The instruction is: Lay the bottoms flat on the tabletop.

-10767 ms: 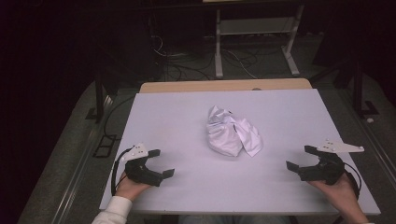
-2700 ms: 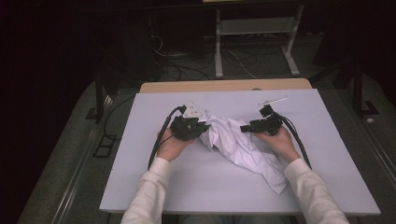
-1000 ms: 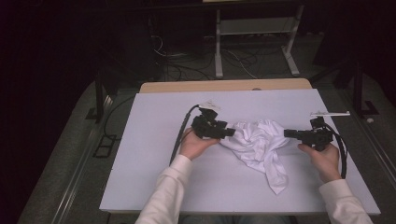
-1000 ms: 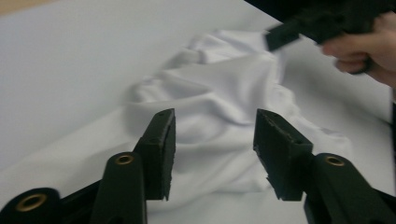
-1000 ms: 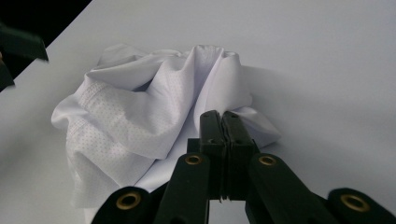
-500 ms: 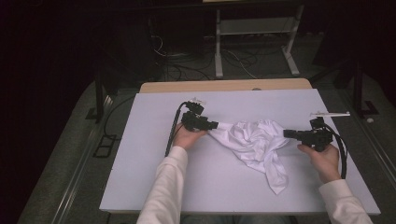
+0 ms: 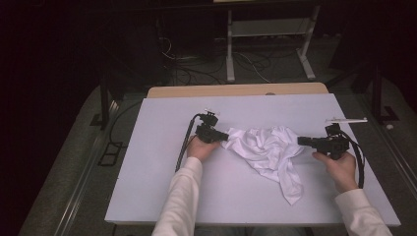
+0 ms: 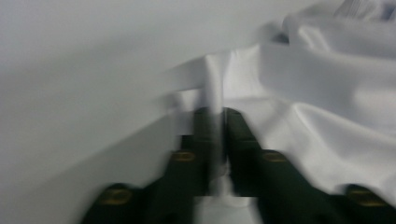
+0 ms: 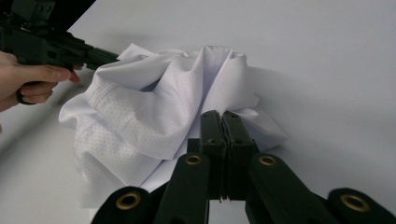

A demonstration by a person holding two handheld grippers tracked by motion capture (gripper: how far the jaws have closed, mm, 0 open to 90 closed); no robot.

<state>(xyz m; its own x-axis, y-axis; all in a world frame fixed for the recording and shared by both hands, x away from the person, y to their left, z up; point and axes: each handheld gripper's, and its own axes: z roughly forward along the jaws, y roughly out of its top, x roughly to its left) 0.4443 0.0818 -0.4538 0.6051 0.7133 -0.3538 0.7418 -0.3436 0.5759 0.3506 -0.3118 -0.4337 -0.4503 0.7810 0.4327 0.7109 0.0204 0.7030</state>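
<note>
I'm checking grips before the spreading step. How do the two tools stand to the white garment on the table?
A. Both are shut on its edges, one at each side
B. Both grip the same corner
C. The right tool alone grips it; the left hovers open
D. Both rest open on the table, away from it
A: the left tool pinches a fold at one side of the white garment, and the right tool is shut on the opposite edge.

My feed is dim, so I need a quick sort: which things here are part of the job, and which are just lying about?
In the job:
white garment
left hand-held gripper, shut on its left edge
right hand-held gripper, shut on its right edge

Lying about:
white table, bearing the work
wooden board behind it
metal stand on the floor
</note>
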